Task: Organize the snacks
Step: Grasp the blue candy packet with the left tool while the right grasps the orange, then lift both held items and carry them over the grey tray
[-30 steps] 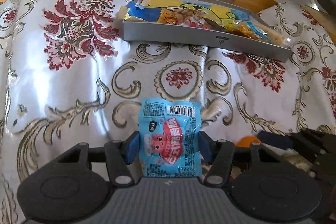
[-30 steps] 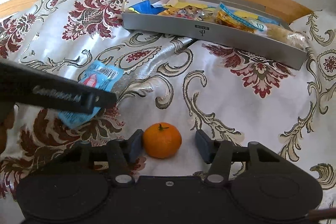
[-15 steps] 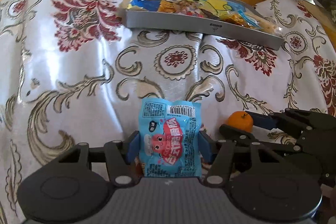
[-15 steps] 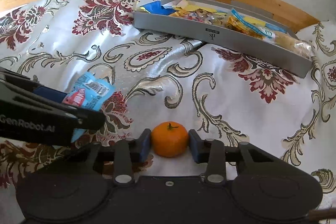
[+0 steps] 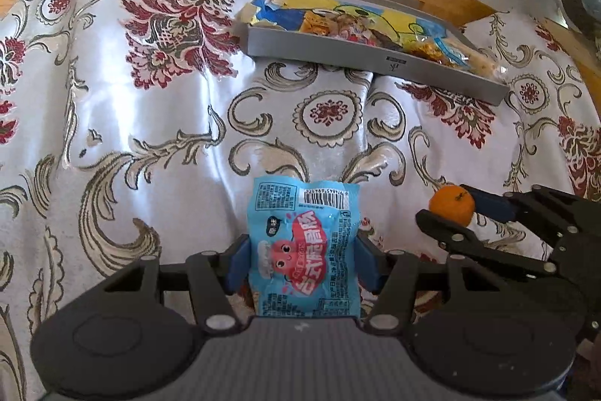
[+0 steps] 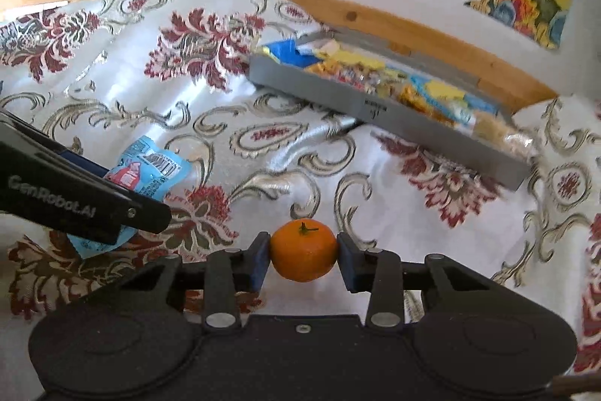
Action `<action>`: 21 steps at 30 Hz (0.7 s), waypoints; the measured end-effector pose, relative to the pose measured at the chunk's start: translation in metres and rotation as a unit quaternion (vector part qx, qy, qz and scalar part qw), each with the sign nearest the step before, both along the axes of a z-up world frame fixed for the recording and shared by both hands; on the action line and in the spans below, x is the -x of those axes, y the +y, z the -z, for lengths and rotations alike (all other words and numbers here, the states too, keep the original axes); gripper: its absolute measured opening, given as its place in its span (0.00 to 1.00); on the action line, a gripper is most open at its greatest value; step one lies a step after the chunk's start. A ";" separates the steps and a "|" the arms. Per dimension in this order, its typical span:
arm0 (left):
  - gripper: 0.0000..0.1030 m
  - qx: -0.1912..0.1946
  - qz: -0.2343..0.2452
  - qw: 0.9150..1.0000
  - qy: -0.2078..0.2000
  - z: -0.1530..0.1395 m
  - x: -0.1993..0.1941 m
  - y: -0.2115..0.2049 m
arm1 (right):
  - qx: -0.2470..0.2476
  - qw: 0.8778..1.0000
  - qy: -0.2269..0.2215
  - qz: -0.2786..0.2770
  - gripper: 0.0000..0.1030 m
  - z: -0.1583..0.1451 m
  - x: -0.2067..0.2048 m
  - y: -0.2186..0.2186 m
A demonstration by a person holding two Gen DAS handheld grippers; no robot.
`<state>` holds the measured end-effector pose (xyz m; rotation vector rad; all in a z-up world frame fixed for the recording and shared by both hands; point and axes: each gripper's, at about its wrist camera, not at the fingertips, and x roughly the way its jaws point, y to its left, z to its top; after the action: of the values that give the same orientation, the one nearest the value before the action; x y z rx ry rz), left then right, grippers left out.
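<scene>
Left gripper (image 5: 302, 256): blue pads clamped on either side edge of a light-blue plastic snack packet printed with a red cartoon figure and a barcode (image 5: 305, 247); packet upright between the pads, near centre of the left wrist view, over the cloth
Right gripper (image 6: 303, 256): pads pressed against the left and right flanks of a small round orange mandarin with a green stem nub (image 6: 303, 250); stem pointing up; seen also at the right of the left wrist view, just right of the packet
Blue packet, handling: judged light, soft and crinkly, film likely slippery; puffed body may give under pressure, so best taken across the flat sealed side margins, as held; contents probably crushable
Mandarin, handling: judged light but firmer, round and prone to roll or squirt out of flat pads; skin bruises under a hard squeeze; best taken across the widest girth, as held
Destination: shallow grey rectangular tray (image 5: 338, 52), far centre-right, already crowded with yellow, blue and clear wrapped snacks; well apart from both held items
Surface: glossy white cloth with red floral and beige scroll pattern (image 5: 150, 138), creased and humped; judged uneven footing for anything round set down
Backdrop: wooden rail (image 6: 375, 14) behind the tray, colourful pictures on the wall
</scene>
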<state>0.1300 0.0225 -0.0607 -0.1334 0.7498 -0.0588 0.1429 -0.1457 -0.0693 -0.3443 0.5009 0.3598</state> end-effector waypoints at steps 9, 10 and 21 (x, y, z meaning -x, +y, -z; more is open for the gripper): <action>0.60 -0.011 -0.004 1.000 -0.019 -0.020 -0.019 -0.008 | -0.021 0.998 -0.050 0.030 0.39 -0.020 -0.003 -0.012; 0.60 -0.010 -0.005 1.000 -0.016 -0.022 -0.023 -0.008 | -0.022 0.998 -0.055 0.030 0.39 -0.022 -0.005 -0.012; 0.61 -0.017 -0.029 0.999 -0.014 -0.072 -0.093 -0.009 | -0.049 0.992 -0.113 0.040 0.39 -0.052 -0.046 -0.034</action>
<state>0.2233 0.0132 0.0111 -0.1211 0.7181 0.0070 0.1889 -0.1793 -0.0174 -0.2651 0.2735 0.2616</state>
